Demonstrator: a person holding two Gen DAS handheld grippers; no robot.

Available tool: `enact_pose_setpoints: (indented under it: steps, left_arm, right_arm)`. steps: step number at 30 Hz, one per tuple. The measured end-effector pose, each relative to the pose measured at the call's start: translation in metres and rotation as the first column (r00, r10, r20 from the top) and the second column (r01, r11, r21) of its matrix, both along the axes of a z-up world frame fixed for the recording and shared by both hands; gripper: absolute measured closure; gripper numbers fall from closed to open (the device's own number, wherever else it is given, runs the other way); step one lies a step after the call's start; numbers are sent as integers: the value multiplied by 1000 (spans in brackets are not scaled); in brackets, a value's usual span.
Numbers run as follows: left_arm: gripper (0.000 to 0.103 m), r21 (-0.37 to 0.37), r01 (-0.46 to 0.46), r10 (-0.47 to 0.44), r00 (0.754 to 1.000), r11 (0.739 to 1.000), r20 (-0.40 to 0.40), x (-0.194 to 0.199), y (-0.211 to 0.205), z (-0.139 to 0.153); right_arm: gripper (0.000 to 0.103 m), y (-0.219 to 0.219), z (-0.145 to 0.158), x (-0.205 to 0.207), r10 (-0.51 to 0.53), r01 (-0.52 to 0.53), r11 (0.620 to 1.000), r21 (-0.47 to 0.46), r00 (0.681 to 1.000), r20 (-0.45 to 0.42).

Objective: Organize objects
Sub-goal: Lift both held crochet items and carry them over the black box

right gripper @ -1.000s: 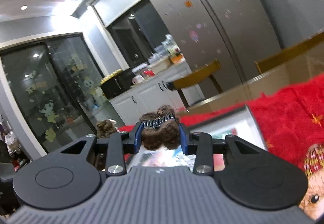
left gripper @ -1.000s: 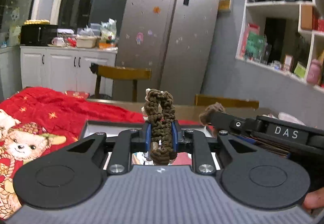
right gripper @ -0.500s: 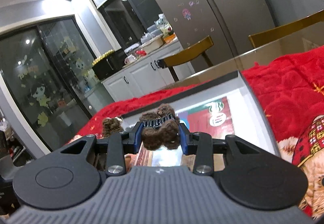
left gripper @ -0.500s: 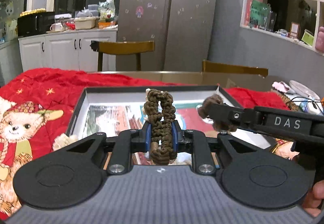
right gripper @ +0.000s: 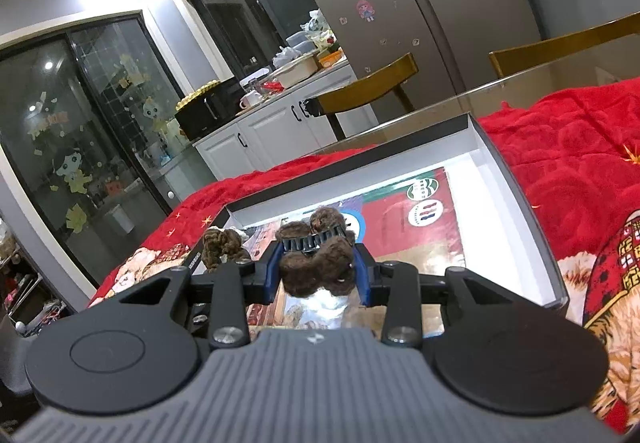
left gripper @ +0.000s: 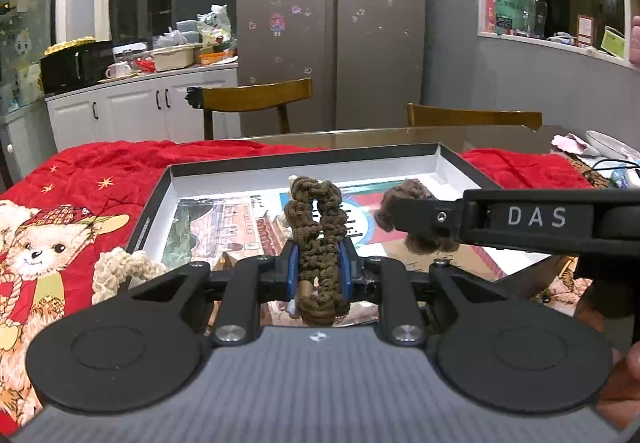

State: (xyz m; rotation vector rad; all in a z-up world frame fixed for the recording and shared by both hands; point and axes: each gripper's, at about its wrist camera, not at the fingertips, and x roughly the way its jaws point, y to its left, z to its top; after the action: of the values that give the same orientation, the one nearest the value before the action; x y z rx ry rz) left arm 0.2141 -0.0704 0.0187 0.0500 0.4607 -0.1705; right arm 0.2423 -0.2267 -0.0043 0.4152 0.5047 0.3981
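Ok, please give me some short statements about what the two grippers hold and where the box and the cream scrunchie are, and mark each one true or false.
1. The left gripper is shut on a brown braided scrunchie. True.
2. The right gripper is empty. False: it clamps a fuzzy brown hair clip.
3. The open box sits on a red blanket. True.
4. A cream scrunchie lies inside the box. False: it lies outside, by the box's left edge.

"DAS" on right gripper (left gripper: pixel 416 219) (white letters).
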Motion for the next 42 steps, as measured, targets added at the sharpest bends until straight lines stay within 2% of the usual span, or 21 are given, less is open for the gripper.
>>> enact_pose_setpoints:
  steps: [9, 21, 42]
  left_arm:
    - [79, 21, -23, 22, 1000, 1000, 15, 1, -1, -12]
    - [79, -8, -29, 29, 1000, 1000, -12, 9, 5, -18]
    - [78, -50, 0, -3, 998, 999, -64, 18, 10, -22]
  right_arm:
    - [62, 4, -3, -2, 5, -5, 999, -35, 1000, 11]
    - [62, 11, 1, -4, 3, 3, 993, -117, 999, 54]
    - [61, 16, -2, 0, 12, -8, 989, -150, 1000, 24]
